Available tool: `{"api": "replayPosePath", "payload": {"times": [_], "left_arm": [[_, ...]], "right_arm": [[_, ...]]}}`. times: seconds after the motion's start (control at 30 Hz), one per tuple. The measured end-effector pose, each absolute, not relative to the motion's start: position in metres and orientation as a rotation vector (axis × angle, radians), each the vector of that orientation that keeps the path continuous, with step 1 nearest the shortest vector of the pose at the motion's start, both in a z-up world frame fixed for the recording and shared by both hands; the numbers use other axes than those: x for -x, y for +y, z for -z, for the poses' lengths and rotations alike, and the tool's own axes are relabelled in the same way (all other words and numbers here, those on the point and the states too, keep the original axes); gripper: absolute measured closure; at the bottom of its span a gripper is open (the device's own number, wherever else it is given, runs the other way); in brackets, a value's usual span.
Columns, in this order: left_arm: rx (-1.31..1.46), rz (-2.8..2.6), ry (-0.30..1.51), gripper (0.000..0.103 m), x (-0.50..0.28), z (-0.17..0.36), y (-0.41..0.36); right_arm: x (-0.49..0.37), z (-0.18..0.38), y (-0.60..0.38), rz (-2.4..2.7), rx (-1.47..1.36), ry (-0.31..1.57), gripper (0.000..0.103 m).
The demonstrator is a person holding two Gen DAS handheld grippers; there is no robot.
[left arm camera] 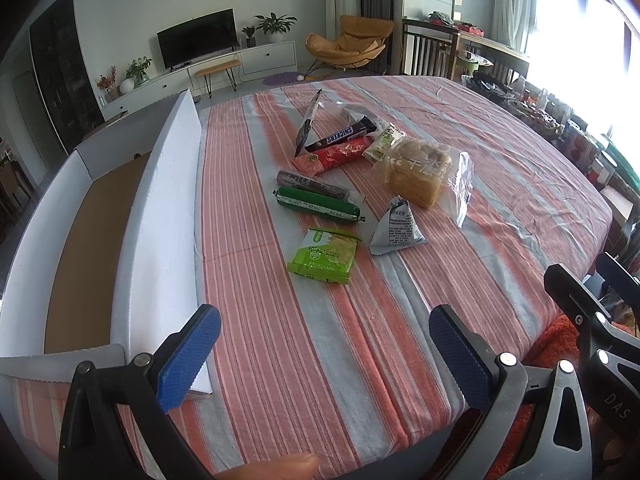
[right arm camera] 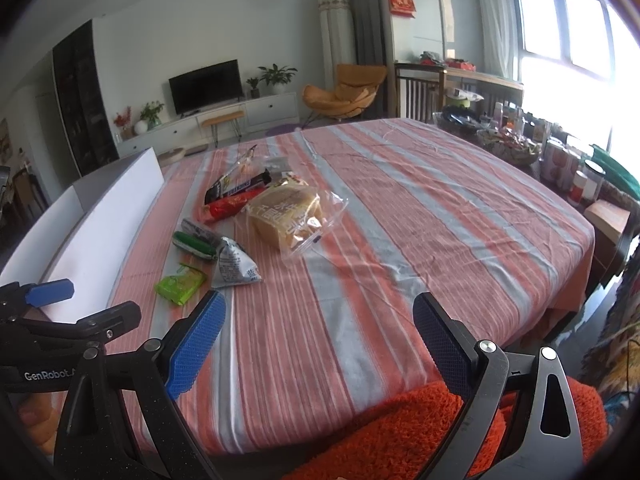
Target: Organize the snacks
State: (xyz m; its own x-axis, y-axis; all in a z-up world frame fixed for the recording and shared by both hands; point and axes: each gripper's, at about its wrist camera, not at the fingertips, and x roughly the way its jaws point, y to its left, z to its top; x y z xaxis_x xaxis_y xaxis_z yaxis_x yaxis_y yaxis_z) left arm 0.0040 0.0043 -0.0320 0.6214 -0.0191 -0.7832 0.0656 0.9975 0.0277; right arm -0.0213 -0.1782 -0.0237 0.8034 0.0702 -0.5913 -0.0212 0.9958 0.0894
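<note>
Both claws are spread wide and hold nothing: the left gripper (left arm camera: 324,356) hovers over the near edge of the striped cloth (left arm camera: 500,184), and the right gripper (right arm camera: 320,344) hangs over the same edge beside an orange rug (right arm camera: 400,432). The white box (left arm camera: 160,216) lies at the left of the table; its brown floor looks bare, though the near wall hides part of it. The snacks lie in a cluster mid-table, apart from the box: green packet (left arm camera: 324,256), triangular pack (left arm camera: 396,228), green sausage (left arm camera: 316,205), bread bag (left arm camera: 424,176), red pack (left arm camera: 332,156), Snickers (left arm camera: 340,136). Only the left view shows inside the box; the right view shows the left gripper's blue pad (right arm camera: 50,293).
</note>
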Motion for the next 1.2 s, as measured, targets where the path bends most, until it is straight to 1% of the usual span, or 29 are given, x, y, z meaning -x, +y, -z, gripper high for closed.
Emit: {"api": "replayPosePath", "payload": {"times": [1.2], "left_arm": [[-0.045,0.067,0.943,0.0,-0.007,0.045,0.004]], "right_arm": [[0.02,0.031,-0.177,-0.057,-0.076,0.647,0.006]]}}
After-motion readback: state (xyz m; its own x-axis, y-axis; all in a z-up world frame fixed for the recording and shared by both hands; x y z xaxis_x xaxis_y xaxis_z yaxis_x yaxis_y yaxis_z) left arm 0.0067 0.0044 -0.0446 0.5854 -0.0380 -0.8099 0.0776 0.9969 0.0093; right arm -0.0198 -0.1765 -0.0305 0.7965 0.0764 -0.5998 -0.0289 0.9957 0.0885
